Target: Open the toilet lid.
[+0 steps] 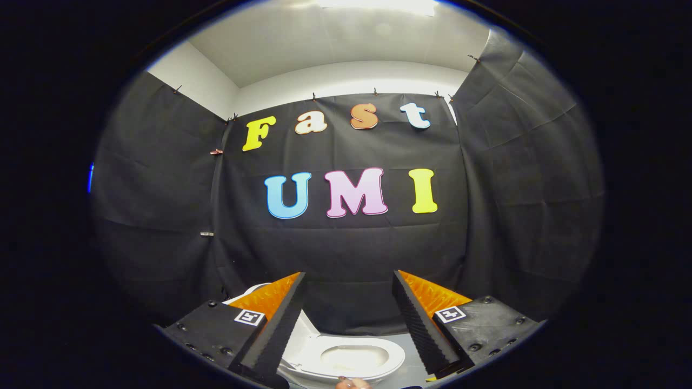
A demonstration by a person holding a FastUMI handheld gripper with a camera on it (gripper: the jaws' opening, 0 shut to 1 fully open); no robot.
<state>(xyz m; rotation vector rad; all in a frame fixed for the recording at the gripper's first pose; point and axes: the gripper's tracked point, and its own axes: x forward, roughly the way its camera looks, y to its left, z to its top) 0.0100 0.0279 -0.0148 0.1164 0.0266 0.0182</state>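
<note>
Behind the left finger the white toilet lid (300,337) already stands raised, leaning back. The gripper (348,316) hangs spread wide, pinching nothing, held high above the bowl. Between and below its fingers the seat ring (354,356) lies exposed.

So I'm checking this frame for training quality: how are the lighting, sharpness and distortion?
Gripper view: strong fisheye bending, cloth wall and ceiling edges curve; bright ceiling light blown out at top; the toilet below between the open gripper fingers is bright, slightly washed; focus looks sharp overall, no motion blur.
</note>
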